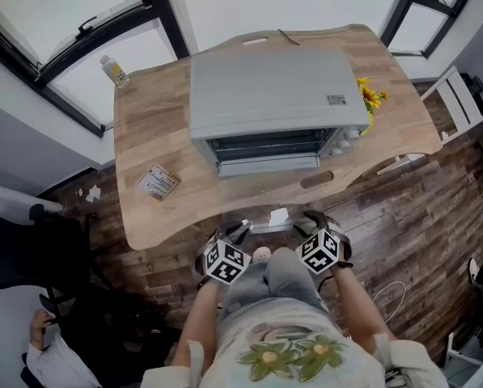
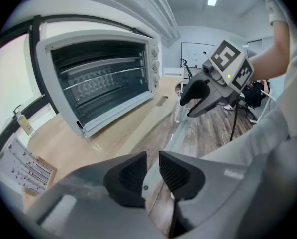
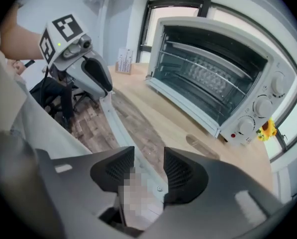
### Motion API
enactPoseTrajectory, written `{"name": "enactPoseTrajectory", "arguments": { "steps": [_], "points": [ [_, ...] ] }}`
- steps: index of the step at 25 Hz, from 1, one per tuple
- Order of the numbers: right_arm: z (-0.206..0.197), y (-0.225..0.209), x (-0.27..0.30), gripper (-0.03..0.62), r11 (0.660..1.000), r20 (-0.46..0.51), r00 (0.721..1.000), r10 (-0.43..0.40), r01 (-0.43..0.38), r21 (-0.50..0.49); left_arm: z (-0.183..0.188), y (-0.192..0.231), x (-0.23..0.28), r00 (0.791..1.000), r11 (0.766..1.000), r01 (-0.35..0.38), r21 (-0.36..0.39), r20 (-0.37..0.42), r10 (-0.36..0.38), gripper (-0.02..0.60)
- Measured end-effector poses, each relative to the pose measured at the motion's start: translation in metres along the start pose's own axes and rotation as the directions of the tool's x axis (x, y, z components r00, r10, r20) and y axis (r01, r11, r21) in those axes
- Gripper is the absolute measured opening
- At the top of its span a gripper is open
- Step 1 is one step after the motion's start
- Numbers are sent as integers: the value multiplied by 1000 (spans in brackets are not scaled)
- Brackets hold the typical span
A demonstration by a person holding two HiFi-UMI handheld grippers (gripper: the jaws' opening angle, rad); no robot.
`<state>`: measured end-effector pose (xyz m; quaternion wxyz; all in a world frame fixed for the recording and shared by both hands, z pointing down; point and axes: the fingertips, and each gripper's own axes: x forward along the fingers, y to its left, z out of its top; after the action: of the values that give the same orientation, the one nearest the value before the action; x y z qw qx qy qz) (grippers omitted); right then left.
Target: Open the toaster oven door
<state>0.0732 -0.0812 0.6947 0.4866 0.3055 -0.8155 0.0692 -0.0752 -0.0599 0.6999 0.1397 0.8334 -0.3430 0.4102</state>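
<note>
Both claws hang off the bench's near edge, well short of the work. My left claw stands at a narrow gap and my right claw wider, neither gripping anything. The toaster oven sits on the bench ahead of both, its racks showing through the front (glass or open gap, I cannot tell). I'd take the pale bar along its lower front at mid-length. I expect smooth, stiff metal, a sprung hinge, and a light body that may slide.
</note>
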Motion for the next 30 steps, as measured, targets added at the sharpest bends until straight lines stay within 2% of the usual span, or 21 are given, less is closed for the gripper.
{"name": "enactPoseTrajectory", "arguments": {
  "steps": [3,5,9,11,12,16,22,25,30],
  "points": [
    [19,-11,-18,172,997,87,995,-38,32,72,19,13,-16,997,997,-27,-66,73,32,81],
    [36,-22,-34,137,990,166,983,-83,63,123,36,21,-28,990,994,-40,-103,133,54,67],
    [72,-46,-73,52,969,324,927,-187,119,218,80,36,-60,957,988,-66,-141,273,102,5],
    [87,-54,-93,2,961,382,897,-224,140,237,100,40,-75,937,986,-81,-148,327,126,5],
    [94,-57,-101,2,960,403,884,-237,148,239,108,42,-82,927,985,-87,-149,350,135,5],
    [110,-57,-125,2,953,455,853,-256,145,265,138,40,-105,884,983,-102,-156,438,161,5],
    [121,-43,-144,0,943,511,825,-241,74,325,167,25,-130,824,981,-79,-176,542,163,5],
    [125,-38,-150,-1,944,528,817,-232,57,325,173,18,-135,811,983,-82,-166,561,162,5],
    [130,-35,-159,-2,946,544,808,-226,50,319,176,9,-138,810,985,-76,-152,567,150,5]
  ]
}}
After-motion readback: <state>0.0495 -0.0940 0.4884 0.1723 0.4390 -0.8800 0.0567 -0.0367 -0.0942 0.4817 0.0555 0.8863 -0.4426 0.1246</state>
